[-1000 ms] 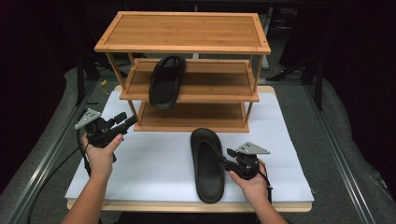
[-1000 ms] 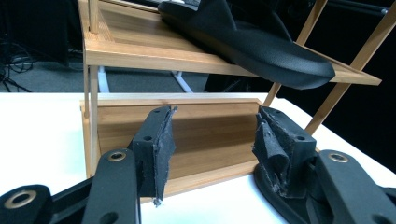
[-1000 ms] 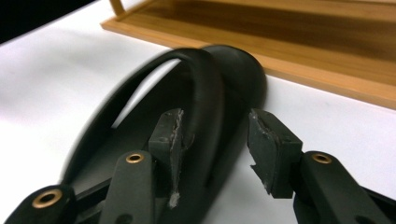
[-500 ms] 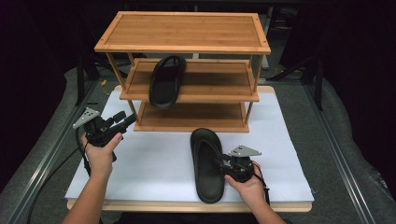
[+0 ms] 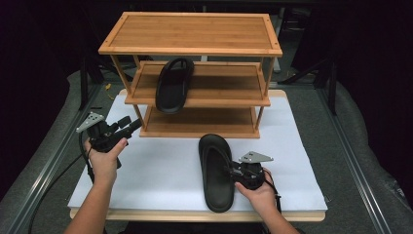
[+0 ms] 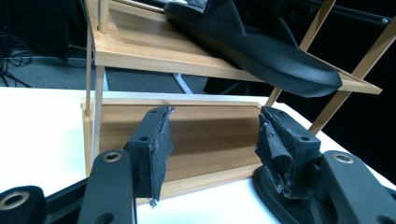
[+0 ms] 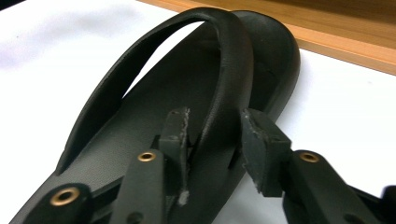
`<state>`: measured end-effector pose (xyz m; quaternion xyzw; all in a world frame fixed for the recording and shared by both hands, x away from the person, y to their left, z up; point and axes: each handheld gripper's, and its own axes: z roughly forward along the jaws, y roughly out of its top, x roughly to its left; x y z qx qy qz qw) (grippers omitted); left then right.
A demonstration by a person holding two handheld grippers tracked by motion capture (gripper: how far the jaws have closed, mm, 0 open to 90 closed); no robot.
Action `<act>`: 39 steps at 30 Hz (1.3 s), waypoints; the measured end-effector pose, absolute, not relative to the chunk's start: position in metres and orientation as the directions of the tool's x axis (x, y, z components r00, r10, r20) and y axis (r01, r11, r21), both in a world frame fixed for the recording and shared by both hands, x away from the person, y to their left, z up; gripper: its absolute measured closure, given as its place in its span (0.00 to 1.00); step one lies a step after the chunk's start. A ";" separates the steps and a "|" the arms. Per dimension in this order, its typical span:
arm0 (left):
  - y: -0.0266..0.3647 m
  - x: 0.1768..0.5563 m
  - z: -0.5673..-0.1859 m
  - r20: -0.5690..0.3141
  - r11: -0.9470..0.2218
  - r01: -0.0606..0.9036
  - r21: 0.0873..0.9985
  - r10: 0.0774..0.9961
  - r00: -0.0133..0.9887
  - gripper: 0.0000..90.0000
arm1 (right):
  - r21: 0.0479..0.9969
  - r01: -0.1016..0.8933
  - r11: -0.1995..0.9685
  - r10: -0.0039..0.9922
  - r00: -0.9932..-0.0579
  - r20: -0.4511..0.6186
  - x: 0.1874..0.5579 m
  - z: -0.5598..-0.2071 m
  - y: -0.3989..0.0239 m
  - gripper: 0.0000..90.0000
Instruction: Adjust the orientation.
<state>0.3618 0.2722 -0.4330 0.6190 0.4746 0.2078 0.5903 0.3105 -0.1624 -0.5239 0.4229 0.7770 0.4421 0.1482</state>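
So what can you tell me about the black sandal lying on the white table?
The black sandal is a slide with a smooth, rubbery-looking footbed and one wide arched strap. It lies sole-down on the white table in front of the wooden shoe rack, toe toward the rack. The right tongs have just been closing around the strap's right side, which sits between the pads; whether they press it yet is unclear.

Two black sandals, one three-shelf bamboo rack, one white board — two handheld grippers
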 end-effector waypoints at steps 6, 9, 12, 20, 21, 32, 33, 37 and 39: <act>0.274 0.362 -0.434 -0.308 0.151 0.348 0.925 0.834 0.458 0.49 | 0.810 0.525 0.262 0.792 -0.597 0.131 0.309 -0.523 -0.163 0.73; 0.274 0.362 -0.434 -0.307 0.151 0.345 0.926 0.834 0.458 0.49 | 0.808 0.526 0.268 0.794 -0.595 0.124 0.309 -0.522 -0.164 0.76; 0.275 0.362 -0.436 -0.302 0.143 0.349 0.926 0.836 0.458 0.49 | 0.811 0.526 0.258 0.801 -0.585 0.124 0.312 -0.522 -0.165 0.77; 0.285 0.359 -0.440 -0.311 0.152 0.361 0.920 0.844 0.437 0.49 | 0.808 0.534 0.249 0.811 -0.571 0.128 0.321 -0.523 -0.165 0.79; 0.286 0.358 -0.440 -0.313 0.155 0.362 0.919 0.845 0.433 0.49 | 0.809 0.534 0.244 0.812 -0.569 0.130 0.322 -0.523 -0.165 0.79; 0.283 0.352 -0.436 -0.276 0.131 0.337 0.932 0.860 0.428 0.49 | 0.838 0.502 0.213 0.830 -0.546 0.116 0.318 -0.516 -0.168 0.59; 0.280 0.351 -0.433 -0.266 0.124 0.328 0.936 0.861 0.433 0.49 | 0.842 0.498 0.206 0.820 -0.558 0.129 0.318 -0.514 -0.169 0.58; 0.273 0.347 -0.424 -0.216 0.099 0.281 0.954 0.881 0.421 0.48 | 0.861 0.449 0.238 0.825 -0.562 0.065 0.313 -0.503 -0.171 0.50; 0.272 0.346 -0.423 -0.187 0.087 0.249 0.965 0.892 0.412 0.47 | 0.877 0.413 0.245 0.835 -0.549 0.025 0.308 -0.500 -0.172 0.48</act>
